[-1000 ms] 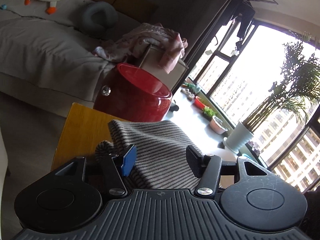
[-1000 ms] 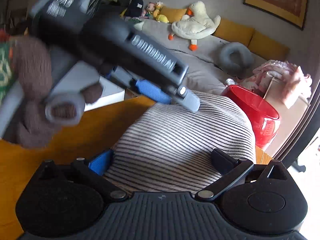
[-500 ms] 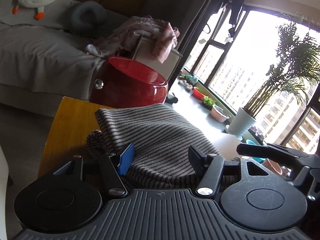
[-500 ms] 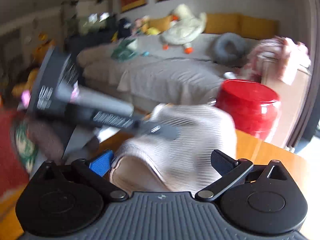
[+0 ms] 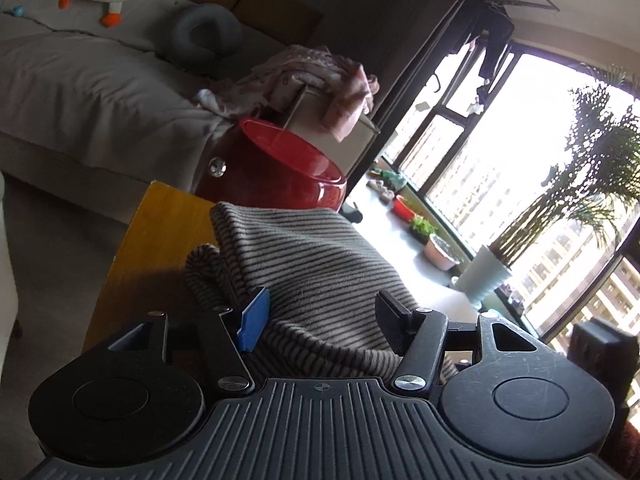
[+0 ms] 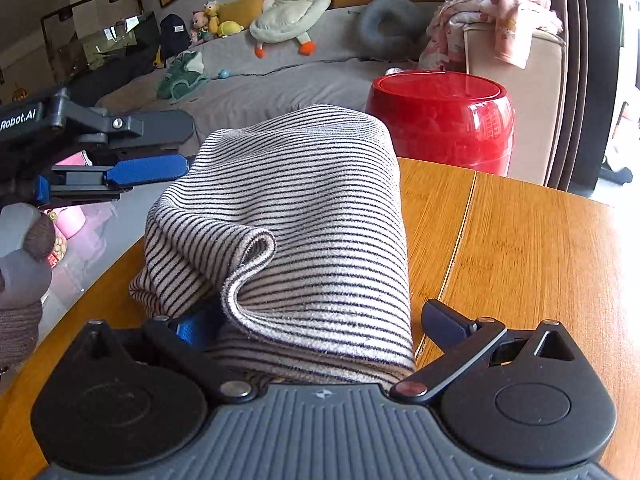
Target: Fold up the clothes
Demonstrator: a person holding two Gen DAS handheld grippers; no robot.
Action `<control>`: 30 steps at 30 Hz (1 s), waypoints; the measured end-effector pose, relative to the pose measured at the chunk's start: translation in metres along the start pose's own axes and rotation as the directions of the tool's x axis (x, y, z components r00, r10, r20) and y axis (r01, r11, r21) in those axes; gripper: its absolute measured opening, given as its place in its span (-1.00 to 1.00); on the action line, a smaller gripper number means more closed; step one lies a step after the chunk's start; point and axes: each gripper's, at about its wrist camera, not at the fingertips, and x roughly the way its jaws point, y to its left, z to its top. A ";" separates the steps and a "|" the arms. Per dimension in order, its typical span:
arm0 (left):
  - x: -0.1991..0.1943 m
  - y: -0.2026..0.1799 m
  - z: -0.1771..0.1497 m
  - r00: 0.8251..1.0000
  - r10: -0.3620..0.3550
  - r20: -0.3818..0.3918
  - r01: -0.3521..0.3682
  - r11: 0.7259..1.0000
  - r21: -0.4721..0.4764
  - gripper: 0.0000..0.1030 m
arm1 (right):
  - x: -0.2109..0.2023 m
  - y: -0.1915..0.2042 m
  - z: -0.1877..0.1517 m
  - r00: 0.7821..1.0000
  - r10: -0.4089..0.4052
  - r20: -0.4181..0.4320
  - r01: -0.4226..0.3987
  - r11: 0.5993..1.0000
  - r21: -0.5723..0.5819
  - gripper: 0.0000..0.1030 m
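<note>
A white garment with thin dark stripes lies folded in a thick bundle on the wooden table. My right gripper is open, its jaws on either side of the bundle's near end. My left gripper is open too, with the striped garment lying between its jaws. In the right wrist view the left gripper sits at the bundle's left side, its blue pad close to the cloth.
A red glossy stool stands just past the table's far edge. Behind it is a grey sofa with a plush duck and a box draped with pink cloth. Windows and a potted plant are to the right.
The right gripper has drawn back and lowered to the bundle's near end. The left gripper has moved from above the bundle to its left side. The garment has settled into a folded bundle.
</note>
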 end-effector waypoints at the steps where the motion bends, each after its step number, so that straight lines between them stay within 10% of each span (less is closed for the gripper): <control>1: 0.002 0.001 -0.002 1.000 0.015 -0.005 -0.015 1.000 0.010 0.22 | -0.003 0.001 0.000 1.000 0.002 0.012 -0.002 1.000 -0.002 1.00; 11: 0.013 0.019 -0.017 0.999 -0.022 -0.044 0.019 0.998 -0.066 0.46 | -0.059 -0.019 0.034 0.961 0.142 0.237 -0.161 0.985 0.062 1.00; 21: -0.036 -0.006 0.016 0.993 -0.041 0.108 0.043 0.999 -0.014 0.33 | 0.011 -0.015 0.016 0.997 -0.015 0.080 0.008 0.997 0.083 1.00; 30: 0.005 -0.028 -0.003 1.000 0.011 -0.014 -0.010 0.993 0.118 0.30 | -0.005 -0.006 0.012 0.992 0.044 0.118 -0.046 0.999 0.018 1.00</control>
